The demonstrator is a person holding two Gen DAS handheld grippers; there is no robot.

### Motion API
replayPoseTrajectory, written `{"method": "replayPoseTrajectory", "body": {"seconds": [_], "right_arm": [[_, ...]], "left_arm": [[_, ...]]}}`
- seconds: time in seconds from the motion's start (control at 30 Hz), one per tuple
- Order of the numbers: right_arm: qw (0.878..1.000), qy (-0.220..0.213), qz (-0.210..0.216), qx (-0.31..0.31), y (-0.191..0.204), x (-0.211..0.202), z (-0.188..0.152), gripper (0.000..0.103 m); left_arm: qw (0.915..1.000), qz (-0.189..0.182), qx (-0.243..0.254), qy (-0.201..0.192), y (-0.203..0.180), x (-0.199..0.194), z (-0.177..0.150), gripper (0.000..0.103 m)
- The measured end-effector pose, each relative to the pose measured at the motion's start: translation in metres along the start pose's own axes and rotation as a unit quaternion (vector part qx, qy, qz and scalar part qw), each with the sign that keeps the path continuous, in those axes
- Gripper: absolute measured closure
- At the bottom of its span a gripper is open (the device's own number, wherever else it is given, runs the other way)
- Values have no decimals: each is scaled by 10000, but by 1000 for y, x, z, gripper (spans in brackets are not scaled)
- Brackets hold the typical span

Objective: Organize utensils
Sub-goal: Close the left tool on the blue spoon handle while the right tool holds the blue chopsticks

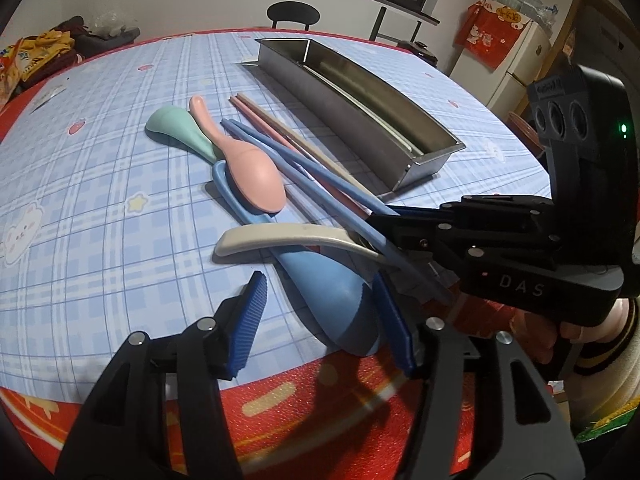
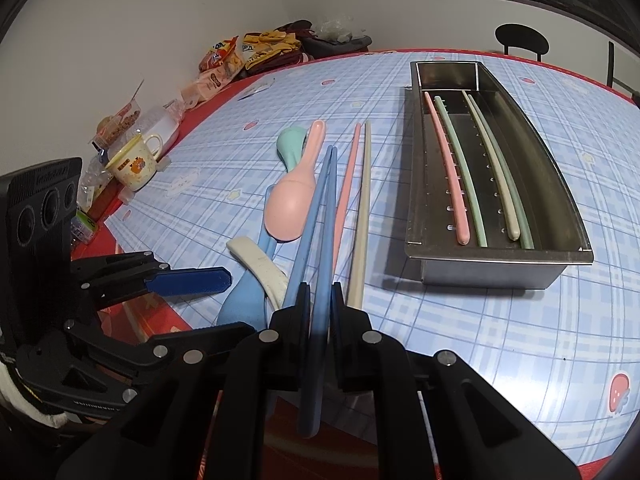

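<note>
- Blue plaid tablecloth point(image 2: 460, 340) covers the table, with a red border at the bottom of the frame.
- Right gripper point(image 2: 320, 300), bottom centre, is clamped on the pair of blue chopsticks point(image 2: 320, 216).
- Left gripper point(image 1: 320, 316), lower centre of its view, stands parted around the blue spoon point(image 1: 332, 300), pads not pressing it.
- Steel tray point(image 2: 500, 268), right of frame, holds four chopsticks; pink spoon point(image 2: 290, 204) lies centre.
</note>
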State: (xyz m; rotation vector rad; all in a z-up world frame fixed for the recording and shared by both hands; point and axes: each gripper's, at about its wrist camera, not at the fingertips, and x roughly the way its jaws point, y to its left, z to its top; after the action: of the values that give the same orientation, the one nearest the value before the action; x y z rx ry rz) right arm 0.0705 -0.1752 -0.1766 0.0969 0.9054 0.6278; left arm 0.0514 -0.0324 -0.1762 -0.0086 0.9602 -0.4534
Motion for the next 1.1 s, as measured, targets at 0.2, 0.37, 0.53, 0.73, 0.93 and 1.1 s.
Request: {"method": "replayPoseTrajectory", "body": {"seconds": [0.2, 0.37, 0.53, 0.73, 0.93, 1.1], "right_arm": [[10000, -28, 63, 26, -2, 0, 0, 93], [9999, -42, 118, 48, -4, 0, -1, 93], [9999, -47, 138, 59, -5, -1, -1, 93], [9999, -51, 147, 74, -5, -1, -1, 93], [9998, -44, 152, 77, -5, -1, -2, 93], [9998, -44, 154, 75, -5, -1, -1, 93]], "left_arm": [[9999, 124, 71, 9, -8, 1, -1, 49], [9998, 191, 22, -9, -7, 2, 0, 56], [9999, 118, -67, -7, -2, 2, 2, 57], [9999, 42, -163, -32, 5, 0, 2, 60], [9996, 131, -261, -30, 19, -7, 2, 66], [9993, 90, -347, -65, 25, -12, -2, 68]]}}
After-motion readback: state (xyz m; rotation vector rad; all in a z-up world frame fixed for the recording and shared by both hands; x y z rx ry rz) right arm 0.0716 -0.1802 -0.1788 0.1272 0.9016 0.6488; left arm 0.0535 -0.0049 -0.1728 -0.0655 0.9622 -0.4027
